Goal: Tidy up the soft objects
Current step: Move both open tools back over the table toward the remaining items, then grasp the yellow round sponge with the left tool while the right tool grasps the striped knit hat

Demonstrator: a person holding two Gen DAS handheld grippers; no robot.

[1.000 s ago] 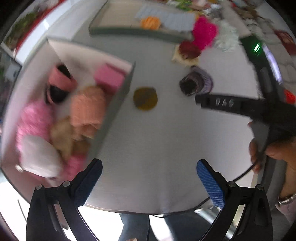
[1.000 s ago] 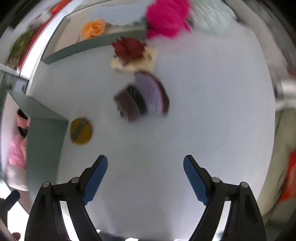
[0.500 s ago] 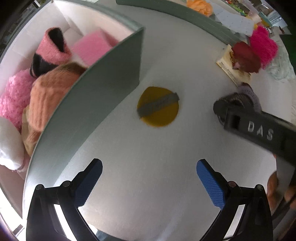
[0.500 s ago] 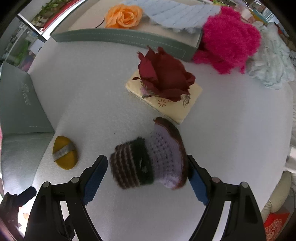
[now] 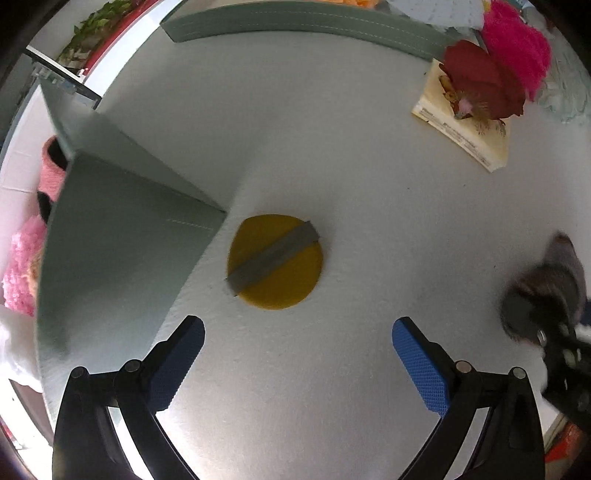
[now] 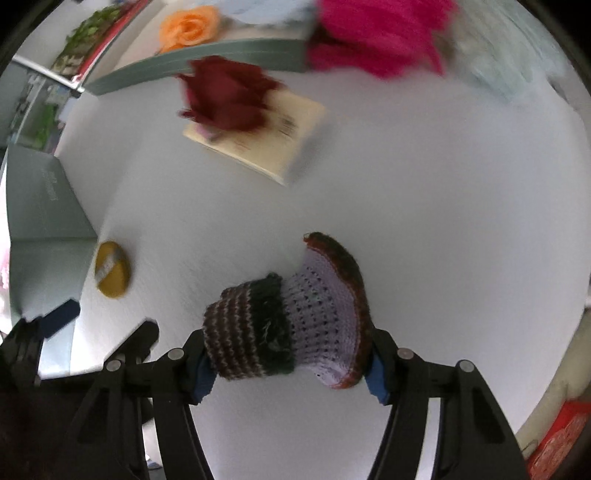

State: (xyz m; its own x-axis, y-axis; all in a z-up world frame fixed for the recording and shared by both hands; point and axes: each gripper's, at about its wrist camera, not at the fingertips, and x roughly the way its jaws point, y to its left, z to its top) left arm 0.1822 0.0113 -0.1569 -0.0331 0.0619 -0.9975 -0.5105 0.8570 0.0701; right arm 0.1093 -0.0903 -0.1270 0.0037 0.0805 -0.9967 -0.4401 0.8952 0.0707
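A knitted hat [image 6: 291, 325], lilac with a striped brown cuff, lies on the white table between the fingers of my right gripper [image 6: 290, 363], which touch both its sides. It shows blurred in the left wrist view [image 5: 546, 288]. A round yellow pad with a grey strap [image 5: 275, 260] lies just ahead of my open, empty left gripper [image 5: 297, 358]; it also shows in the right wrist view [image 6: 112, 269]. The grey-green box [image 5: 122, 251] to its left holds pink soft items [image 5: 22, 266].
A dark red fabric rose [image 5: 480, 85] lies on a cream booklet [image 5: 465, 136] at the far right. A magenta fluffy thing [image 6: 376, 37] and an orange rose [image 6: 188, 29] sit by a flat grey-green tray [image 5: 303, 22] at the back.
My right gripper has moved onto the knitted hat and narrowed around it. My left gripper has moved closer to the yellow pad, staying open.
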